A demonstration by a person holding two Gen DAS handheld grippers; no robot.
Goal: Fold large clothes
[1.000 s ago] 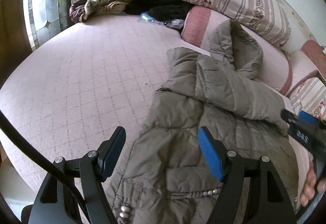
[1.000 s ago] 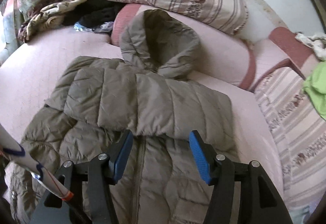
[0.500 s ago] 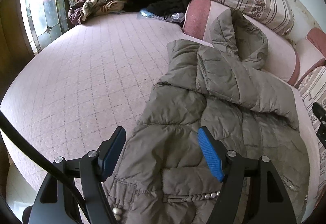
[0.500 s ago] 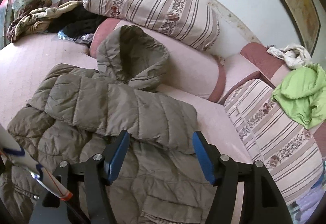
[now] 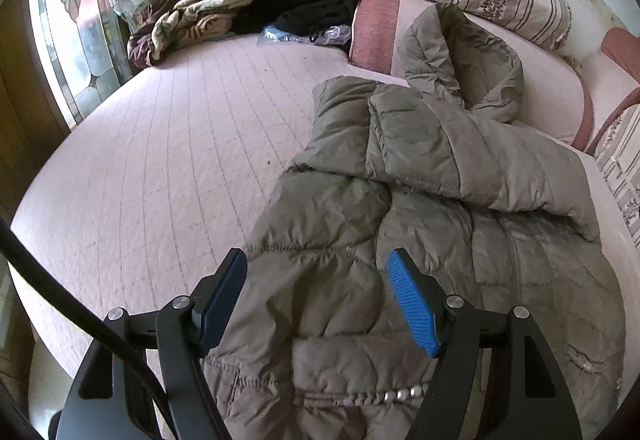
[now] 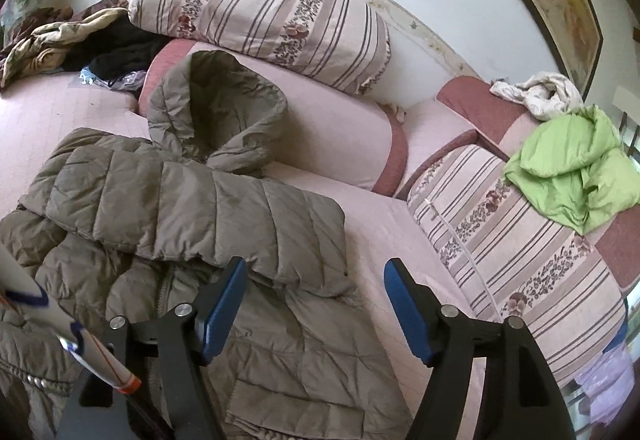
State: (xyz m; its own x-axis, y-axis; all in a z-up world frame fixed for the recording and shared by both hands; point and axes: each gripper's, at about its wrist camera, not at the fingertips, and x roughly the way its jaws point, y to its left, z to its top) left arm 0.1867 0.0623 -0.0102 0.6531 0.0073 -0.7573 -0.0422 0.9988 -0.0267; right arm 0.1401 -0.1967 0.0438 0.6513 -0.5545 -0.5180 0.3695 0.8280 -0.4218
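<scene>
1. The olive puffer jacket (image 5: 420, 207) lies spread on the pink bed (image 5: 160, 159), filling the lower right of the left wrist view, one sleeve (image 6: 192, 207) folded across its chest.
2. The left gripper (image 5: 320, 304) hangs wide above the jacket's hem, holding nothing.
3. The right gripper (image 6: 316, 304) is opening, empty, over the jacket's edge.

The jacket (image 5: 420, 199) lies on the bed (image 5: 160, 159), hood (image 6: 216, 107) against the bolster (image 6: 340, 135).

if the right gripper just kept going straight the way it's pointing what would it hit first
Probably the bare pink bed cover just past the edge of the jacket, whose folded sleeve lies close to the left of that line. The right gripper is empty, its jaws opening. Depth is hard to judge, so it might clip the jacket's edge.
</scene>
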